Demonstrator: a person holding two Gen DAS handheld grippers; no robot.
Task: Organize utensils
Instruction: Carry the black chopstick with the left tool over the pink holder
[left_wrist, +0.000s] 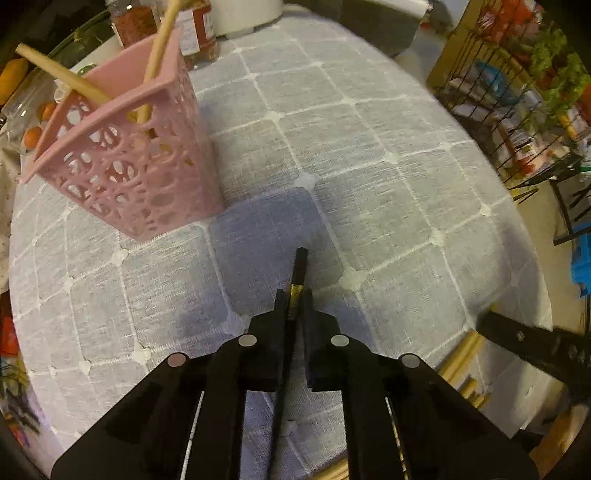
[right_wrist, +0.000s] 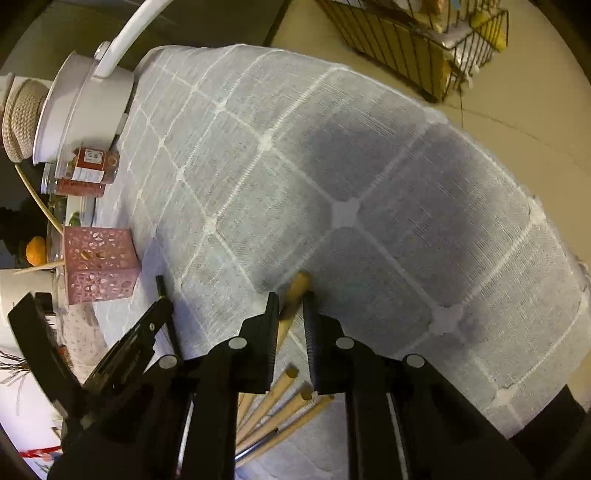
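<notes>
A pink perforated holder (left_wrist: 136, 155) stands on the grey checked tablecloth (left_wrist: 369, 166) with two wooden utensil handles (left_wrist: 159, 55) leaning in it. My left gripper (left_wrist: 294, 297) is shut on a black utensil handle (left_wrist: 298, 267) with a gold band, a little to the right of and nearer than the holder. My right gripper (right_wrist: 291, 301) is shut on a wooden handle (right_wrist: 295, 293) just above the cloth. Several wooden utensils (right_wrist: 280, 410) lie under it. The holder (right_wrist: 99, 264) and the left gripper (right_wrist: 147, 332) show at the left of the right wrist view.
Spice jars (left_wrist: 195, 33) and a white pot (right_wrist: 81, 107) stand behind the holder. Oranges (right_wrist: 36, 251) sit at the table's left. A wire rack of goods (left_wrist: 517, 92) stands off the table's right edge. Loose wooden sticks (left_wrist: 461, 362) lie near the right gripper (left_wrist: 535, 350).
</notes>
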